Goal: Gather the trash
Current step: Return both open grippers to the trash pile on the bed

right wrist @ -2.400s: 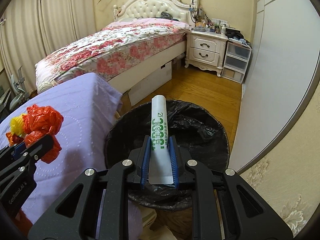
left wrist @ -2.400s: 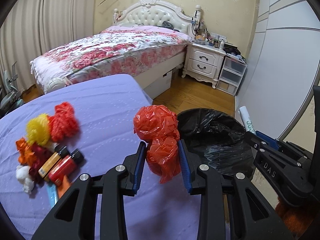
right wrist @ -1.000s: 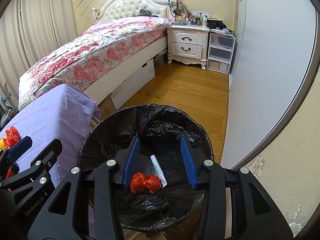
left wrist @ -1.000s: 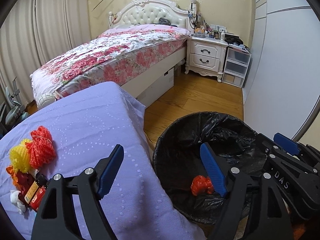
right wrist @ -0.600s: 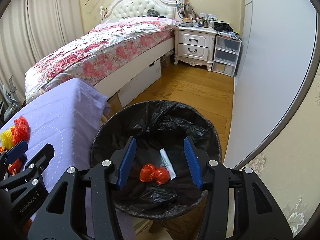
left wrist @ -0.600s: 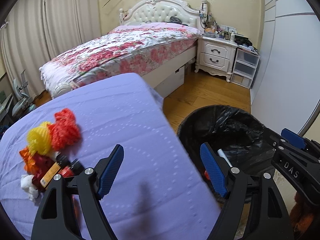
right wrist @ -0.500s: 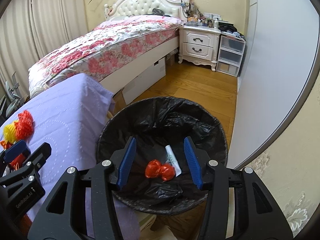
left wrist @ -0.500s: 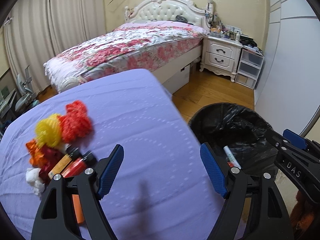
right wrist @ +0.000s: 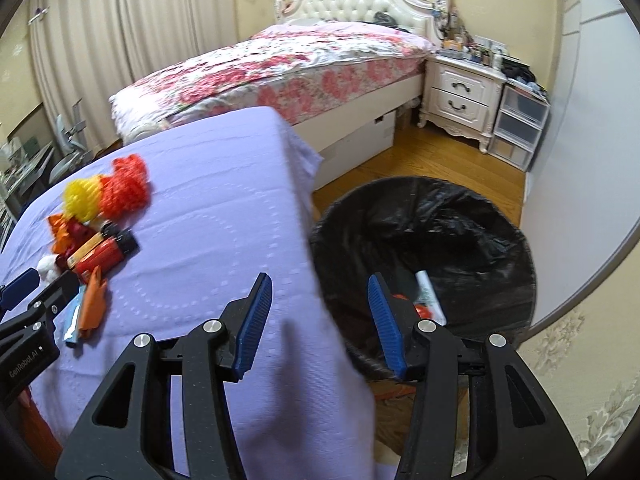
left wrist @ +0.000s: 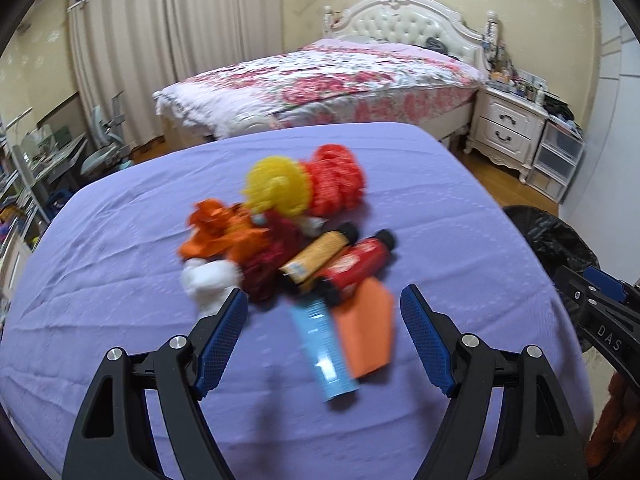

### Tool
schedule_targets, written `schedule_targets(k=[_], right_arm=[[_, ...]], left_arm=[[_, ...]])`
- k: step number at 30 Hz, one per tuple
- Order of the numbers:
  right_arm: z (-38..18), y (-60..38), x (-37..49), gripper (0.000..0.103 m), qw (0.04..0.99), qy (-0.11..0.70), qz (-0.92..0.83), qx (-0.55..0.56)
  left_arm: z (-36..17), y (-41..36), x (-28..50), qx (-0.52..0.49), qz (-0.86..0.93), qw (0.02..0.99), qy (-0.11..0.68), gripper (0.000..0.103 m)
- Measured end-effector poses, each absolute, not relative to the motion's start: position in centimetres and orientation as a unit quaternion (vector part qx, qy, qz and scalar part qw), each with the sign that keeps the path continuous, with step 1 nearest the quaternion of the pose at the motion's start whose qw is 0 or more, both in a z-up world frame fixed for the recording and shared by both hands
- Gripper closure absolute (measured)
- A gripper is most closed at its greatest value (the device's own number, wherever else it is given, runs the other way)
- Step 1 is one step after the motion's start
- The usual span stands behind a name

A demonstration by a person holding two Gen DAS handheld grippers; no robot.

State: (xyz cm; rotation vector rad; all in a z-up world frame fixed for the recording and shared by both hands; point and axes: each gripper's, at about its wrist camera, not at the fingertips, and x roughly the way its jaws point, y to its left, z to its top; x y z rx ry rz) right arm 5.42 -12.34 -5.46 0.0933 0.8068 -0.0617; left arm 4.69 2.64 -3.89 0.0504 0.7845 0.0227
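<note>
A pile of trash lies on the purple tablecloth point(left wrist: 120, 280): a yellow mesh ball point(left wrist: 276, 190), a red mesh wad point(left wrist: 338, 180), orange paper point(left wrist: 218, 230), a white wad point(left wrist: 208, 280), an orange tube point(left wrist: 320, 256), a red tube point(left wrist: 356, 266), a light blue tube point(left wrist: 324, 348) and an orange card point(left wrist: 370, 328). My left gripper point(left wrist: 322, 336) is open and empty, just above the blue tube. My right gripper point(right wrist: 320, 320) is open and empty at the table's right edge, beside the black-lined trash bin point(right wrist: 424, 208). The bin holds a white tube point(right wrist: 430, 298) and a red wad point(right wrist: 422, 311).
A bed point(left wrist: 320, 76) with a floral cover stands behind the table. A white nightstand point(right wrist: 460, 92) and plastic drawers point(right wrist: 518, 128) stand at the far right on the wooden floor. A white wall panel point(right wrist: 592, 160) runs close behind the bin.
Both grippers dropped their trash into the bin and opened. My left gripper has swung left from the bin to over the pile. My right gripper has also shifted left toward the table.
</note>
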Motion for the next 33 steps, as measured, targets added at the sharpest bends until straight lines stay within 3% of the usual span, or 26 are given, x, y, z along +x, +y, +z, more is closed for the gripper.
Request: schedule_targets(k=[20,33], right_arm=[[-5.2,0.1,5.2,0.054,0.91,0.404,0.083,-0.025],[-5.8,4.6,5.5,0.054,0.901,0.415,0.109,-0.061]], left_arm=[[-5.5,13.9,0.7,-0.031,0.091,0.914,0.393,0.027],[-5.6,15.6,0.1,-0.057,0.089,0.913,0.394,0.027]])
